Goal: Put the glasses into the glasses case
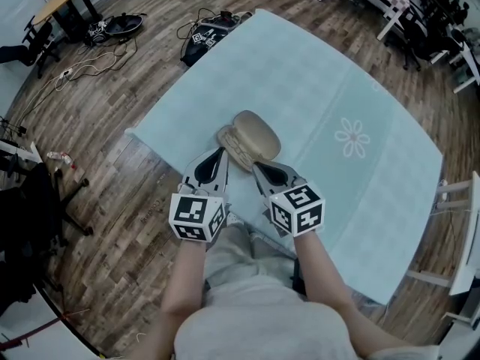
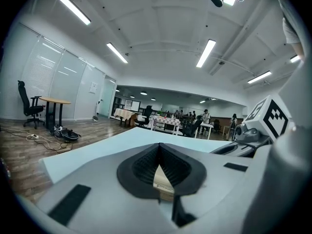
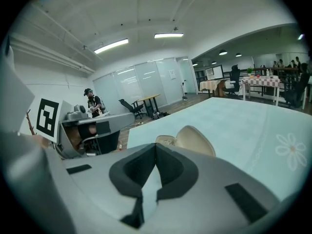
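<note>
Currently the left gripper (image 1: 223, 151) and right gripper (image 1: 256, 166) are clenched empty beside the open glasses case (image 1: 249, 138) on the table (image 1: 337, 88). The glasses (image 3: 166, 141) apparently lie inside. Probable next step: press the lid shut.

Left gripper (image 2: 159, 147) with jaws tip to tip, a sliver of the beige glasses case (image 2: 164, 182) peeking through the gap beneath. Pale blue table (image 2: 92, 156) stretching ahead. Right gripper (image 2: 235, 148) alongside at the right. Far left, black office chair (image 2: 29, 109) beside a wooden desk (image 2: 54, 101), cables (image 2: 45, 141) trailing over the floor.
</note>
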Demonstrator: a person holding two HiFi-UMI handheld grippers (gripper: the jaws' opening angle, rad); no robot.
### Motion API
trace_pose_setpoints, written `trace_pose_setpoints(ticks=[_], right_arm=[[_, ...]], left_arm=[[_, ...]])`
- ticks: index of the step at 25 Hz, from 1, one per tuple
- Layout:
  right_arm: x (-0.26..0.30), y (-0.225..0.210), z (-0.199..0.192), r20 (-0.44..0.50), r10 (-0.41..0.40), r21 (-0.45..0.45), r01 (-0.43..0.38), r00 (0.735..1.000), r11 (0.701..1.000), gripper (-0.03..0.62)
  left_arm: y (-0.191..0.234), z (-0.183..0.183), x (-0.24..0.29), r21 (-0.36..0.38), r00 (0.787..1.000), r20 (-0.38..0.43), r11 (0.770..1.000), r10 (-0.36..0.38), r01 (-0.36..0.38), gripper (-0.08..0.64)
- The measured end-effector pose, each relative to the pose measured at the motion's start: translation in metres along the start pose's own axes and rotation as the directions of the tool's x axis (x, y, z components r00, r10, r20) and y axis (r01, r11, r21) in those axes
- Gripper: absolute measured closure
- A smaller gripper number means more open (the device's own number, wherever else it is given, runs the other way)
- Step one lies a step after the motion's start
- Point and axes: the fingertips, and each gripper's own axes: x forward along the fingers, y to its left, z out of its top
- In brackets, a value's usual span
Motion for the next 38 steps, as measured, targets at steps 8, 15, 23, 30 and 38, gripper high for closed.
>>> trace_pose_setpoints(ticks=[8, 15, 23, 30, 38], right_arm=[[-0.037, 0.013, 0.007, 0.057, 0.001, -0.03, 0.001, 0.998, 1.0, 0.586], [-0.059, 0.013, 0.031, 0.122, -0.003, -0.07, 0.012, 0.993, 0.997, 0.586], [-0.073, 0.013, 0.056, 0.183, -0.004, -0.131, 0.028, 0.983, 0.991, 0.586], [-0.089, 0.016, 0.093, 0.259, -0.001, -0.196, 0.053, 0.966, 0.979, 0.586], [-0.109, 0.021, 0.13, 0.393, 0.01, -0.265, 0.102, 0.92, 0.959, 0.586]], left_arm=[[-0.038, 0.012, -0.022, 0.038, 0.999, 0.027, 0.999, -0.019, 0.018, 0.551], [-0.064, 0.03, -0.026, 0.084, 0.997, 0.057, 0.995, -0.056, 0.051, 0.551], [-0.079, 0.052, -0.024, 0.142, 0.99, 0.099, 0.986, -0.097, 0.082, 0.551], [-0.086, 0.085, -0.021, 0.182, 0.981, 0.15, 0.978, -0.125, 0.097, 0.551], [-0.091, 0.113, -0.014, 0.217, 0.967, 0.206, 0.971, -0.15, 0.104, 0.551]])
